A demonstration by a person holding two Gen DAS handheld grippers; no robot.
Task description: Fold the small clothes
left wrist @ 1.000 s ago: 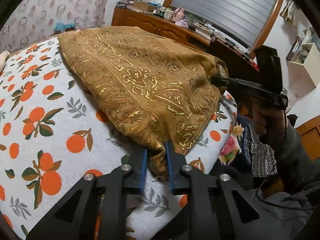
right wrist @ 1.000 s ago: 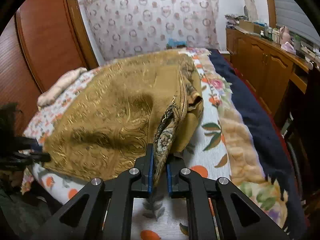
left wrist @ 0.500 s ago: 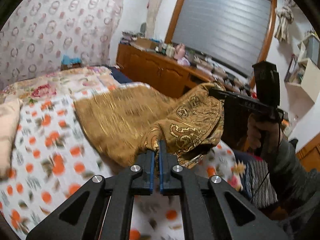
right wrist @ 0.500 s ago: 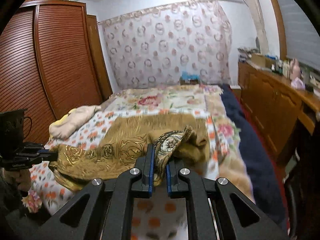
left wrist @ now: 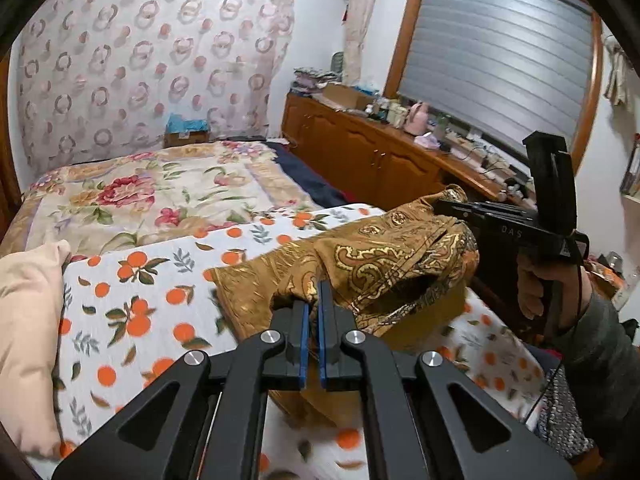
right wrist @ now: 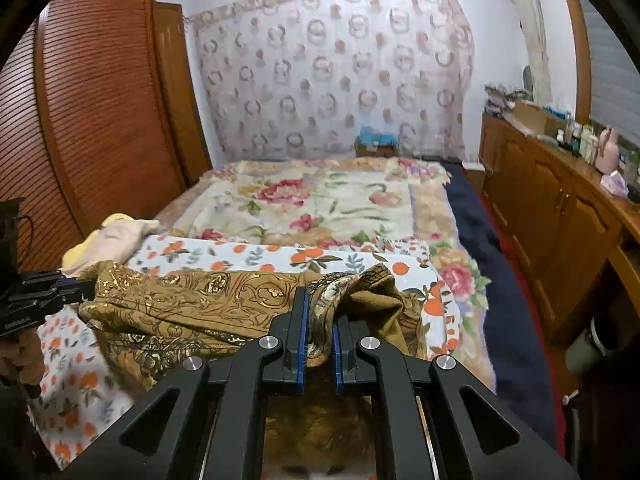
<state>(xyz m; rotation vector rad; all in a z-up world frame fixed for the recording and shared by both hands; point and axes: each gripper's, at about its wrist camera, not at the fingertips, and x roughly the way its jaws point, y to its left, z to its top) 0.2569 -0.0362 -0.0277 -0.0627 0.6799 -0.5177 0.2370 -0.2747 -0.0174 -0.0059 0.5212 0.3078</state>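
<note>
Holding a gold-patterned brown cloth [left wrist: 384,256] between both tools, you have it raised above the near end of the bed, over the orange-print sheet [left wrist: 132,280]. Your left gripper [left wrist: 312,312] has its blue-padded fingers nearly together, pinching a bunched edge of the cloth; the same gripper appears at the left edge of the right wrist view [right wrist: 60,288], its tip at the cloth's far corner. Your right gripper [right wrist: 320,328] clamps a thick fold of the cloth [right wrist: 224,300] between its pads, and in the left wrist view it appears at the right [left wrist: 444,204], with your right hand [left wrist: 536,284] around its handle. Between the two tools the cloth hangs slack, sagging toward the sheet. Beyond it lie a floral blanket [right wrist: 320,204] and, at the left, a pale cushion [right wrist: 116,236]. A wooden cabinet [right wrist: 552,196] with small items on its top runs along the right wall.
</note>
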